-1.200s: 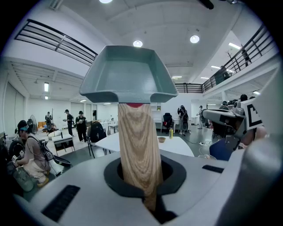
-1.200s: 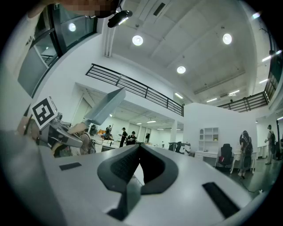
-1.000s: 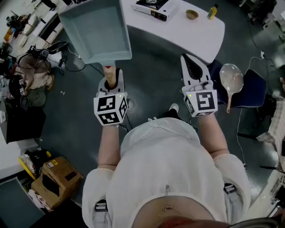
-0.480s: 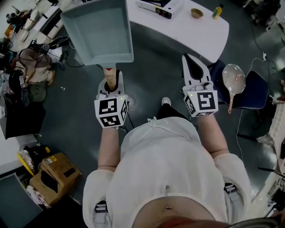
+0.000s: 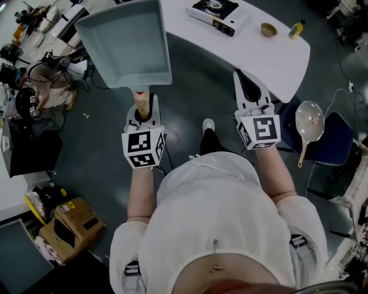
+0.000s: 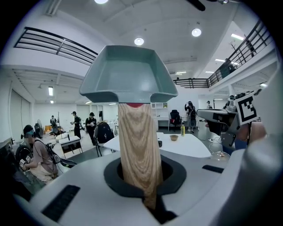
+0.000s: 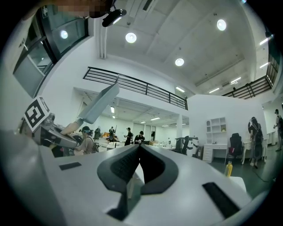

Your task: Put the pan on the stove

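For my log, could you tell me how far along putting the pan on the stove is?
Done: the left gripper grips the pan by its wooden handle. In hand: the pan is held over the floor, short of the table; the right gripper is shut, empty. Left: setting it on the stove.

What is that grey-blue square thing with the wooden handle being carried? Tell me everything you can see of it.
It is a deep, square grey-blue pan with sloping walls and rounded corners, empty inside. A pale wood-grain handle joins it at a red collar. The left gripper is shut on that handle and holds the pan in the air, open side up, above the dark floor, short of the white table; nothing else touches it.
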Demonstrator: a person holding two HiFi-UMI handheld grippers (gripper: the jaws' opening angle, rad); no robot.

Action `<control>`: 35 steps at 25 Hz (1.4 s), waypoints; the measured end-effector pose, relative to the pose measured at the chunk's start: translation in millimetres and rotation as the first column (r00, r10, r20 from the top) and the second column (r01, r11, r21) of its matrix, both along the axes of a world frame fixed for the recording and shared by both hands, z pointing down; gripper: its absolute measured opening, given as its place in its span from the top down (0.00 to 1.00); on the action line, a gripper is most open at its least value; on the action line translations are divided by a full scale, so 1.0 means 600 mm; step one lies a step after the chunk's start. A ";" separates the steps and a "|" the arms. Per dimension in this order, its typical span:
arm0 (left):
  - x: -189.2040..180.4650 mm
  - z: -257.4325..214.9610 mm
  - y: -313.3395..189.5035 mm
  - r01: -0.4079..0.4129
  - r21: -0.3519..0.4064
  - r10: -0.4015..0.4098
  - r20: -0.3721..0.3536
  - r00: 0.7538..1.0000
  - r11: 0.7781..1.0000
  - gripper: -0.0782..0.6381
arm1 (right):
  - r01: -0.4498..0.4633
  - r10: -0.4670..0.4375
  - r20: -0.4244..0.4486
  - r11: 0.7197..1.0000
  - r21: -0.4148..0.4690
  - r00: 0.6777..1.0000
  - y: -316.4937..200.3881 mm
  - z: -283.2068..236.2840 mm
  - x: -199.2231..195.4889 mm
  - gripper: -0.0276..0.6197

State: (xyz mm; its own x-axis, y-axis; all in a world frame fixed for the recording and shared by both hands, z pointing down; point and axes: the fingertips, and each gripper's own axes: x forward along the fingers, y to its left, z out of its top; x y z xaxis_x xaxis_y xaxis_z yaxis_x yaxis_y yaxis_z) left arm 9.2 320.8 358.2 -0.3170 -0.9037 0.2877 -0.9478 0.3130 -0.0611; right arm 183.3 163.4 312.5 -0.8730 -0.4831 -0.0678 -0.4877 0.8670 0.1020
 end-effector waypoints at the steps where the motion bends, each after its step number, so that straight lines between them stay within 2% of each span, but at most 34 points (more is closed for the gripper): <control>1: -0.014 0.000 -0.021 0.007 -0.002 -0.007 0.002 1.000 1.000 0.86 | 0.011 -0.011 -0.002 1.000 -0.001 1.000 -0.022 0.001 -0.017 0.95; 10: -0.146 -0.019 -0.242 0.031 0.004 -0.031 0.021 0.999 1.000 0.86 | 0.054 -0.053 -0.011 0.998 0.032 0.999 -0.242 -0.016 -0.163 0.95; 17: -0.209 -0.025 -0.396 0.006 0.007 -0.007 0.005 1.000 1.000 0.86 | 0.041 -0.040 -0.013 0.998 0.052 0.999 -0.383 -0.035 -0.221 0.95; 27: -0.281 0.022 -0.613 -0.139 -0.065 0.137 -0.038 0.990 0.988 0.86 | -0.078 0.079 -0.045 0.997 0.012 0.996 -0.547 0.004 -0.274 0.95; 32: -0.330 0.041 -0.735 -0.248 -0.093 0.242 -0.071 0.968 0.964 0.86 | -0.177 0.176 -0.067 0.984 -0.008 0.982 -0.636 0.022 -0.315 0.95; 35: -0.357 0.052 -0.799 -0.317 -0.125 0.308 -0.082 0.948 0.940 0.86 | -0.237 0.233 -0.082 0.971 -0.040 0.969 -0.680 0.031 -0.340 0.95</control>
